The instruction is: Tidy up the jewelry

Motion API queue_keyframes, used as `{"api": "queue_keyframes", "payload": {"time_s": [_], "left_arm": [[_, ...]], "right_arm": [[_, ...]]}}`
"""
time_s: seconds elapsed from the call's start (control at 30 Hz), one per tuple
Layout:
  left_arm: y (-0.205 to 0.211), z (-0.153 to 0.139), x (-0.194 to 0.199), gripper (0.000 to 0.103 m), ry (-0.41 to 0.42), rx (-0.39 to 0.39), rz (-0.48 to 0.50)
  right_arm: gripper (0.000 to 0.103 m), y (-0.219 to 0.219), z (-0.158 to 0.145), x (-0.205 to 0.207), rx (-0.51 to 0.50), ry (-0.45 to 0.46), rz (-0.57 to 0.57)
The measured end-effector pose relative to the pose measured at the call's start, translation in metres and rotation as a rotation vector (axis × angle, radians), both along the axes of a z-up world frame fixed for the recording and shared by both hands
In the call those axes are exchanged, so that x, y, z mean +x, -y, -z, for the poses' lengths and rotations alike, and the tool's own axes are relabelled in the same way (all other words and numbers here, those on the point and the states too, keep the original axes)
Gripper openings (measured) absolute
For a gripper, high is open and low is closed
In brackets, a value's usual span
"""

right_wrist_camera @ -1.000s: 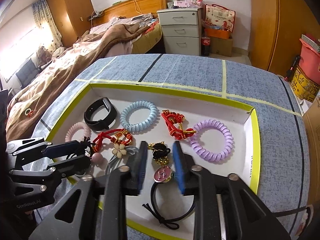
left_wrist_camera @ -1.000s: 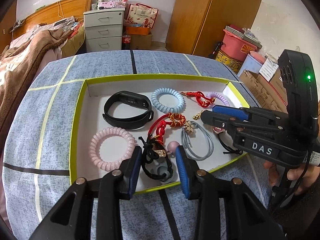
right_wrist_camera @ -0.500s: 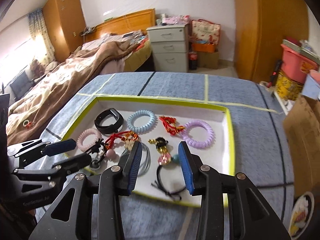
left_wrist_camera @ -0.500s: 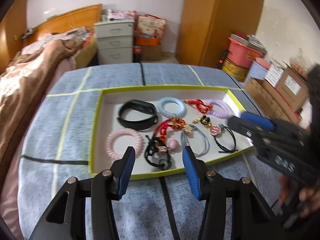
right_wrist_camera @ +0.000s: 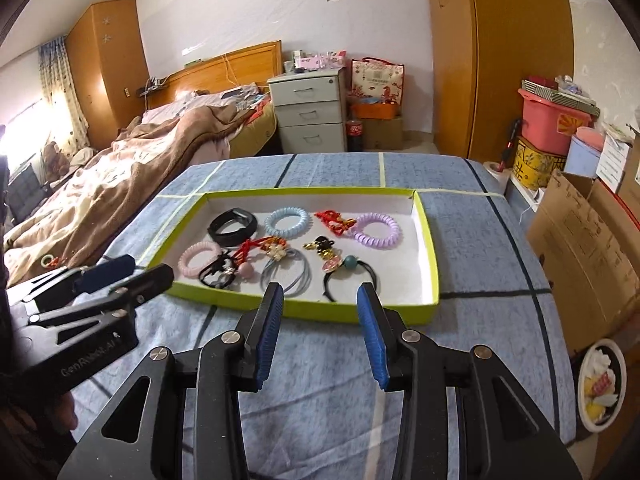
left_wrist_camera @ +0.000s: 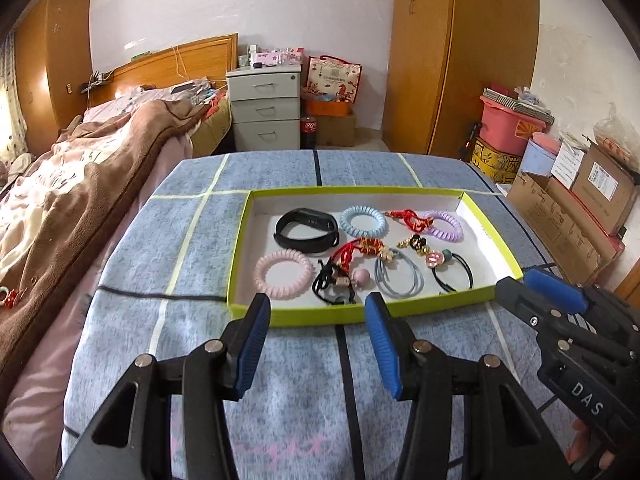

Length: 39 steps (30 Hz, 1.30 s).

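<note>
Both grippers hang back over the blue checked bedcover, short of the near rim of the green-edged tray, where all the jewelry lies. The left gripper, fingers apart and empty, lines up with the black hair tie at the near edge; the right gripper, likewise spread and empty, faces the black cord with the pink charm. "DAS" and "GenRobot.AI" are printed on the gripper bodies.
</note>
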<state>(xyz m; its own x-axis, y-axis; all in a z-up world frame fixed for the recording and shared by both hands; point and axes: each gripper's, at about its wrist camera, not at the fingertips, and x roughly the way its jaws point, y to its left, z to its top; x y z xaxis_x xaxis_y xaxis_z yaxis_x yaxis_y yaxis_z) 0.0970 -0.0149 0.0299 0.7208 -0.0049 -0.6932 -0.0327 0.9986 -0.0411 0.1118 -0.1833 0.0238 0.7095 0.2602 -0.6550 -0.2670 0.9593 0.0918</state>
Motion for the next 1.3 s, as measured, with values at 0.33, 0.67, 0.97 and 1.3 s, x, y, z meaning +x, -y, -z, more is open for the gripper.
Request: {"api": "queue_keyframes", "payload": {"time_s": [0.33,0.67,0.97,1.3], "left_arm": [[0.0,0.002,-0.016,0.051,0.005,0.004,-0.016],[0.0,0.003,-0.017,0.051,-0.002,-0.01,-0.015],[-0.004,0.003,-0.017,0.051,-0.007,-0.018,-0.024],[-0.005,0.003,-0.017,0.051,-0.01,-0.015,-0.032]], "right_arm": [[0.039,-0.009,-0.001,-0.015,-0.004,-0.004,-0.012],[0.039,-0.008,-0.001,-0.017,0.004,-0.01,-0.005],[0.039,-0.007,-0.001,-0.017,0.011,-0.016,-0.007],[0.039,-0.008,-0.001,-0.016,0.012,-0.018,-0.008]]}}
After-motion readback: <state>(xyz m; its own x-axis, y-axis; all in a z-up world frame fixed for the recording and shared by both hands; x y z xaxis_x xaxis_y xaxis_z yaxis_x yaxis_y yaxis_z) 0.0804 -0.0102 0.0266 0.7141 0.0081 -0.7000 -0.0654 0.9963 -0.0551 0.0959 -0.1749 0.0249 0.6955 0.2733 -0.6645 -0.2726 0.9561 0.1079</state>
